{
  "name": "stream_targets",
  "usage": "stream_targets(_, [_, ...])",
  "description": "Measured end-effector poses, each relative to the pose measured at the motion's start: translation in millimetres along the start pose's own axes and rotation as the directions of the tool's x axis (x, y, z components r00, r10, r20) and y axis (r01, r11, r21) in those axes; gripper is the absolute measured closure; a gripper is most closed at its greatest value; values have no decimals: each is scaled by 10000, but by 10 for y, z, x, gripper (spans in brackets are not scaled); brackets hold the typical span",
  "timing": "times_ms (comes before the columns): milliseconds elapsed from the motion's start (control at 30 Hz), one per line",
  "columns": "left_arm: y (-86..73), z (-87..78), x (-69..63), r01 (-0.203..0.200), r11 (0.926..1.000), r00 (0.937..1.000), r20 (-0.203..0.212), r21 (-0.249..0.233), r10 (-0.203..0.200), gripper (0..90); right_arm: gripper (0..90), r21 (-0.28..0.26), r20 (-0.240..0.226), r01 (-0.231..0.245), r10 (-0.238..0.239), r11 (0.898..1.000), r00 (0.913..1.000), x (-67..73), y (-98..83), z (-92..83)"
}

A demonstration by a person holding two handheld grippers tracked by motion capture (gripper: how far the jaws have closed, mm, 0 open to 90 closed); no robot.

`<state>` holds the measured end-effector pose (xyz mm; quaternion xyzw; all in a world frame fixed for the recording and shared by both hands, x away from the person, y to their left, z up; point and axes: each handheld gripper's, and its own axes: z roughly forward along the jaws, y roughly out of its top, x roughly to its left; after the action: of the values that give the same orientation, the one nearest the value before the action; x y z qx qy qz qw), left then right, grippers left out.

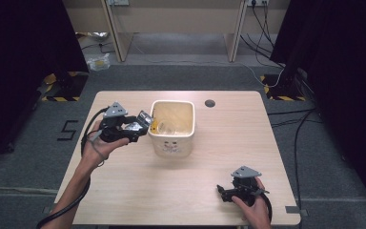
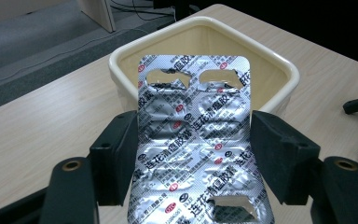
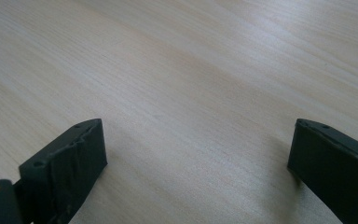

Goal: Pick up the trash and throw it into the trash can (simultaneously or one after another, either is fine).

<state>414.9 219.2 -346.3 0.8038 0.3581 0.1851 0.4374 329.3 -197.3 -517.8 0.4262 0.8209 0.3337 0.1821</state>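
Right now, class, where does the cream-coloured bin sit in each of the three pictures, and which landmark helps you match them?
High view: the cream bin stands mid-table, just right of the left hand-held gripper.
Left gripper view: its rim curves across the top, behind the silver blister pack held between the jaws.
Right gripper view: the bin is not in it.
Shared landmark: the pale wooden table.

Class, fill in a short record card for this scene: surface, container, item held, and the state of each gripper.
surface: light wooden table
container: cream square bin, upright, mid-table
item held: silver blister pack, several pockets torn open, at the bin's rim
left gripper: shut on the blister pack's edges
right gripper: open, low over bare table, near the front right
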Motion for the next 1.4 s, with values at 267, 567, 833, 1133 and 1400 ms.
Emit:
stream_targets(267, [138, 132, -4, -1, 10000, 9999, 130, 45, 1, 336, 44, -7, -2, -2, 2, 10000, 10000, 0, 0, 0])
stream_targets(567, [285, 344, 7, 66, 9997, 9998, 189, 220, -70, 336, 46, -24, -18, 56, -56, 10000, 10000, 0, -1, 0])
stream_targets(833, [343, 482, 29, 186, 9992, 9995, 253, 344, -195, 336, 46, -44, -36, 51, -51, 10000, 10000, 2, -2, 1])
stream_targets(1133, [393, 643, 21, 250, 9987, 9990, 364, 438, -266, 336, 46, -54, -48, 69, -70, 10000, 10000, 2, -2, 1])
stream_targets(1400, [453, 786, -52, 189, 9983, 9979, 606, 553, -223, 336, 46, -65, -46, 87, -88, 9999, 10000, 1, -2, 2])
